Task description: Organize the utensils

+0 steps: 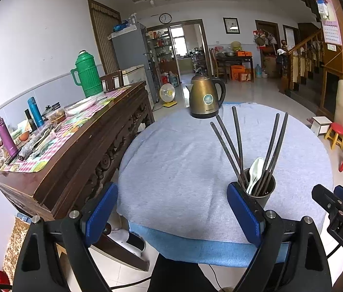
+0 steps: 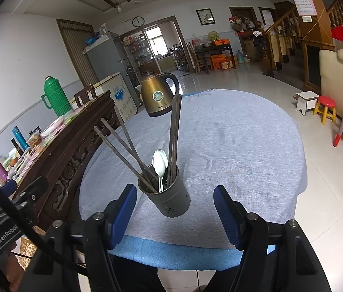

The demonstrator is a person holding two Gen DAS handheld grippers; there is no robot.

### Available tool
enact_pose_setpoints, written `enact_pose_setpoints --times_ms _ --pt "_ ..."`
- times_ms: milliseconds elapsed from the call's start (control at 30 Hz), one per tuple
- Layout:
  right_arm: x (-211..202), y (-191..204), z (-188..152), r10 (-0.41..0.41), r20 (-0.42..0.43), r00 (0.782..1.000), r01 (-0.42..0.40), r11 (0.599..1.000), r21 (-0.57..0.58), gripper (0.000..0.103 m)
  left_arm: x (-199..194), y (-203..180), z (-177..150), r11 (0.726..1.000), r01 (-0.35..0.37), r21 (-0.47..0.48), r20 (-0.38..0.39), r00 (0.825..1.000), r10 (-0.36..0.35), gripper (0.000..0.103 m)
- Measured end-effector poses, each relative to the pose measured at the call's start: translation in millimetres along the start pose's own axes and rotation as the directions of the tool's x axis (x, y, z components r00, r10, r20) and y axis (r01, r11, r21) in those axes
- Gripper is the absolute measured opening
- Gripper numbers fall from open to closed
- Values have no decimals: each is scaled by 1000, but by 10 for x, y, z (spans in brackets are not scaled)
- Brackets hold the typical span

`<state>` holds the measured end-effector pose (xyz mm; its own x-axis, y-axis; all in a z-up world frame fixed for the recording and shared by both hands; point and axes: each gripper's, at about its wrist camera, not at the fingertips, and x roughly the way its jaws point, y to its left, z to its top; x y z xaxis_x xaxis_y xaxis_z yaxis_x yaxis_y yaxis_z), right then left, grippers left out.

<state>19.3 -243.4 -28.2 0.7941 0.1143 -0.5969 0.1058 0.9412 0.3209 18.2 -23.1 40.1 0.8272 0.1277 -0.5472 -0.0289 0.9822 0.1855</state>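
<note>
Two grippers face a round table [image 1: 171, 170] draped in grey cloth. At far left a sideboard [image 1: 79, 150] carries a green flask [image 1: 87, 75] and cluttered bottles, too small to identify singly. The left gripper [image 1: 172, 215] is spread wide with nothing between its blue pads [image 1: 101, 214]; its right pad overlaps the near rim of the holder [image 1: 263, 189], so contact there cannot be judged. The holder, a dark cylindrical cup, stands on the cloth near the table's front edge, right of centre in the left view. It contains five dark chopsticks [image 1: 237, 141], three leaning left and two right, and a white spoon [image 1: 255, 170] whose handle is hidden inside the cup. A brass kettle [image 1: 206, 97] stands at the far edge. The right gripper [image 2: 175, 213] is likewise wide open and empty; the holder [image 2: 169, 194] stands just ahead of its fingertips, left of midline, apparently clear of both pads [image 2: 227, 215]. From the right wrist the two upright chopsticks [image 2: 175, 131] overlap and partly mask the kettle [image 2: 158, 95]. Part of the right gripper's body is cut off at the left view's right border.
</note>
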Motion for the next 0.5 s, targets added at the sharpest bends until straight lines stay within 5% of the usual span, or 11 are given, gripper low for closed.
enact_pose_setpoints --times_ms 500 --pt "-12 45 0 0 11 1000 1 1000 -25 69 33 20 8 1000 -10 -13 -11 1000 10 91"
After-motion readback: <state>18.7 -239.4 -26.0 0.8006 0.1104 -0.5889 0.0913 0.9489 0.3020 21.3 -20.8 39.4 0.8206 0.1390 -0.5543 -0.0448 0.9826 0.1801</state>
